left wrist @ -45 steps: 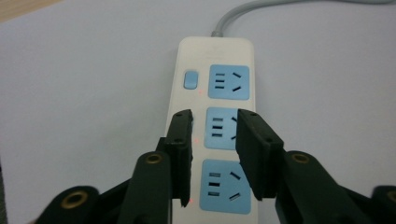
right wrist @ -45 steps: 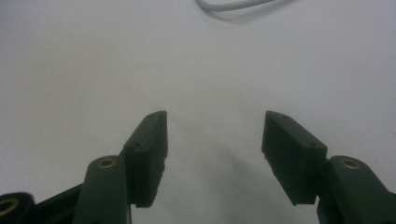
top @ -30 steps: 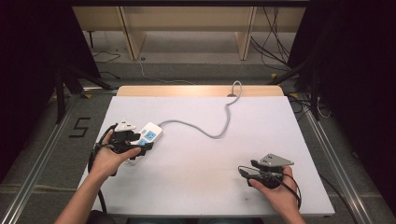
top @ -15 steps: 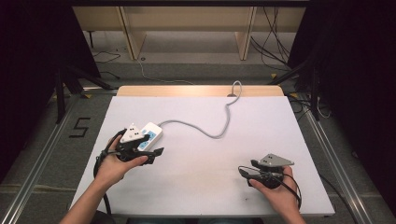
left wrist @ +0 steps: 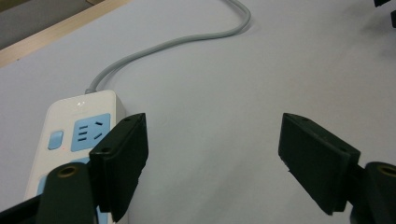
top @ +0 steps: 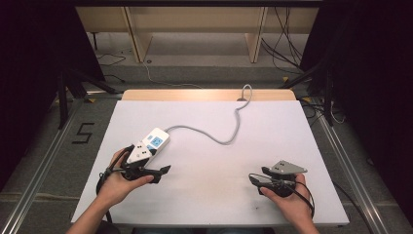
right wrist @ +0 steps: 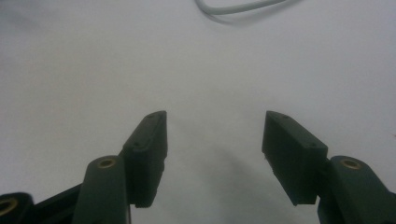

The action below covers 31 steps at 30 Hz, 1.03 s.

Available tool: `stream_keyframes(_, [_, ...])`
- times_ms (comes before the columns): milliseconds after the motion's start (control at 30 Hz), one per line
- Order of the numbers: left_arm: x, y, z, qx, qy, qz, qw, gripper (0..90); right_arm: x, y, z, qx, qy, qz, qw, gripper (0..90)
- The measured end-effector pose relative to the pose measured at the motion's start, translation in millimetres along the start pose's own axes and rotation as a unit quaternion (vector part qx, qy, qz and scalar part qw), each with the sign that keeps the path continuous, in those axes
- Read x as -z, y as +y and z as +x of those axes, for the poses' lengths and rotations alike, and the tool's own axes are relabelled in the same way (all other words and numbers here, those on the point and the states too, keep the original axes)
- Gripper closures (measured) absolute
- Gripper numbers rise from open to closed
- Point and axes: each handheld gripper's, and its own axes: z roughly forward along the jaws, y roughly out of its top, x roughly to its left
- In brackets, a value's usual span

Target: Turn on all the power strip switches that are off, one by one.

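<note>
Nearest you: your right hand's black two-jaw gripper with the grey three-cornered plate [top: 265, 181] rests low at the near right of the table, jaws spread wide, nothing between them.

Your left hand's black two-jaw gripper [top: 160, 171] sits at the near left, jaws spread wide over bare surface, holding nothing.

Just beside its left jaw: the white plastic power strip with blue sockets [top: 148, 145], lying flat and angled away from you. In the left gripper view the strip [left wrist: 77, 135] lies partly behind that jaw.

Risk, as a judgement: closing from here catches one edge only, so the strip could skid or twist; its grey cord [top: 229, 127] could drag it back if pulled.

Cord: snakes across mid-table and drops over the far edge.

Surface: matt white tabletop [top: 204, 195], wooden strip along the far side.

Room: grey floor, a painted "5" [top: 84, 132] at left, loose cables, wooden frame legs beyond.
</note>
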Motion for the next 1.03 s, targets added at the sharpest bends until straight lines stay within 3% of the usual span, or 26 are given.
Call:
stream_keyframes(267, [2.0, -13.4, -1.1, -0.010, -0.006, 0.011, 0.9999, 22.5, -0.4, 0.1, 0.3, 0.001, 0.001, -0.001, 1.0000, 41.3])
stream_keyframes(600, [4.2, -31.7, -4.9, -0.020, 0.003, 0.019, 0.9996, 22.3, -0.9, -0.1, 0.5, 0.001, 0.001, 0.000, 1.0000, 41.2])
stream_keyframes(1033, [1.4, -34.3, -6.7, -0.019, 0.002, 0.017, 0.9997, 21.9, 0.0, 0.0, -0.8, 0.001, 0.002, -0.004, 1.0000, 40.7])
